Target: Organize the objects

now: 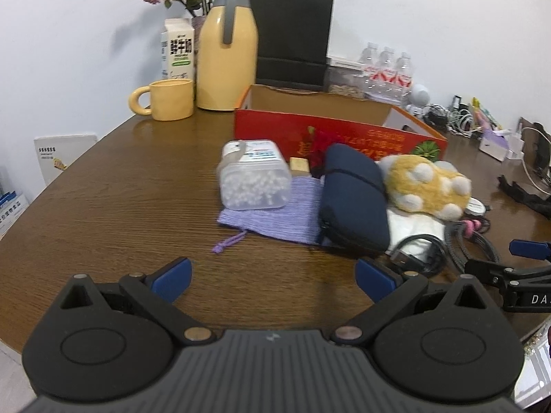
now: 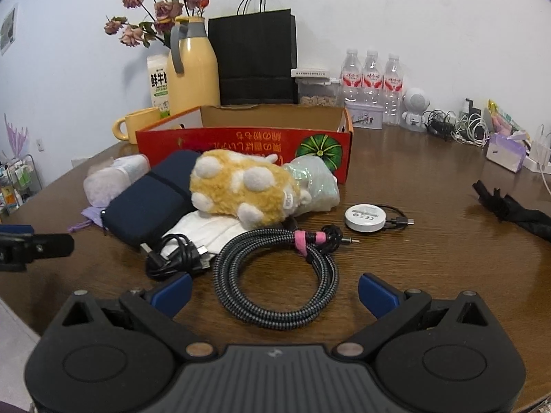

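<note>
Both grippers hover low over the dark brown wooden desk (image 1: 113, 199) with their blue-padded fingers spread wide and nothing between them. Ahead of the left gripper (image 1: 273, 277) lies a flat lilac fabric drawstring pouch (image 1: 275, 216), and on its far end rests a clear plastic box of white cotton swabs (image 1: 253, 179). Just right of that box, a navy zippered soft case (image 1: 354, 199) leans across the pouch's right side, touching a yellow plush toy with white spots (image 1: 427, 182) further right.

Directly ahead of the right gripper (image 2: 275, 290), between its fingers and the pile, sits a coiled black-and-grey braided cable bound with a pink tie (image 2: 275, 275). A short black USB cable (image 2: 175, 258) lies ahead of the left finger, on a white folded cloth (image 2: 213, 232). A round white puck with a thin black cord (image 2: 365, 218) lies ahead and right. Behind everything stands an open red cardboard box with a pumpkin print (image 2: 248, 144).
</note>
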`<move>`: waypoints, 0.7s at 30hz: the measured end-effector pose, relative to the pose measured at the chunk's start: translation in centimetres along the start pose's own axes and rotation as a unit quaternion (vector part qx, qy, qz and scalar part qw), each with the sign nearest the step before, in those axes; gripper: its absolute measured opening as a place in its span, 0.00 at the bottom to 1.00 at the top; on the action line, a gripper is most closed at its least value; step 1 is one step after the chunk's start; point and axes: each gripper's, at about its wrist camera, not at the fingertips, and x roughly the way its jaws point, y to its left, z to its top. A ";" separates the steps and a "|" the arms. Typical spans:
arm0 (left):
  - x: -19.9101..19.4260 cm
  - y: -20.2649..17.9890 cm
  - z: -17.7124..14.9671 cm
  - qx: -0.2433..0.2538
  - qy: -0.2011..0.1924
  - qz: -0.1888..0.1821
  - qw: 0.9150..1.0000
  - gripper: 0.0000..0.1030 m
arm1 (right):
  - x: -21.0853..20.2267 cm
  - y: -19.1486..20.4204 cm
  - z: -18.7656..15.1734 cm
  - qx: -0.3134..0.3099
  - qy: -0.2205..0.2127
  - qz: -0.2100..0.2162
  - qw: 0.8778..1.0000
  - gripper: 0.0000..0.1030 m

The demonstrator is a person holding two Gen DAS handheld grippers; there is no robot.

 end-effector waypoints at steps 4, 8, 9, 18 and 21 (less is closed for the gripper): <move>0.9 0.6 0.4 -0.008 0.003 0.010 1.000 1.00 | 1.6 0.1 0.5 -0.010 0.006 -0.005 1.000 1.00; 1.5 0.9 0.7 -0.010 0.005 0.016 1.000 1.00 | 3.0 -0.1 0.7 -0.013 0.019 -0.006 1.000 1.00; 1.6 0.9 0.7 -0.010 0.006 0.017 1.000 1.00 | 3.3 -0.1 0.7 -0.012 0.023 -0.004 1.000 1.00; 2.3 0.7 0.8 -0.011 0.015 0.020 1.000 1.00 | 3.9 -0.4 1.1 -0.017 0.026 0.009 0.999 0.96; 2.2 0.8 0.9 -0.012 0.014 0.023 1.000 1.00 | 3.7 -0.6 1.1 -0.010 0.017 0.009 1.000 0.89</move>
